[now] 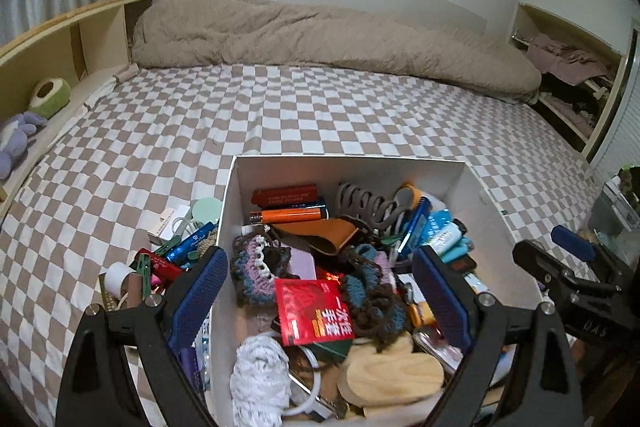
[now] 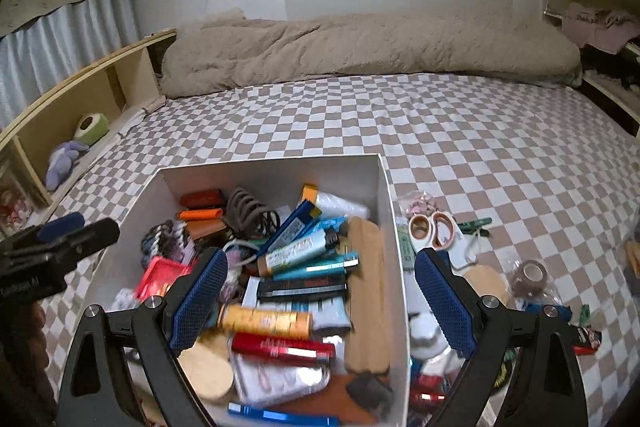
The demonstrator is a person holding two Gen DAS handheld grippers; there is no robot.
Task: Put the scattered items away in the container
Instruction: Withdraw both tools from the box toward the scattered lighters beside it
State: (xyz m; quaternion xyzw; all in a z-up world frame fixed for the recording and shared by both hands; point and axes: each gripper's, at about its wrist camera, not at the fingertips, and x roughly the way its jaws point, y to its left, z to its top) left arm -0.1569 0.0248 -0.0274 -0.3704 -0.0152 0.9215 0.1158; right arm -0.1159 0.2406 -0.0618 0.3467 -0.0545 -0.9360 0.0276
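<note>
Left wrist: left gripper (image 1: 320, 291) agape over full white box (image 1: 472, 183).

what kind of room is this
Most likely a bedroom: the white box of odds and ends sits on a bed with a checkered sheet, a rumpled beige duvet lies along the wall, and a purple plush toy rests beside it.

Box (image 2: 276, 167) is crammed full, clutter hugging both sides; checkered bed (image 2: 440, 131) beyond it is wide open.
</note>
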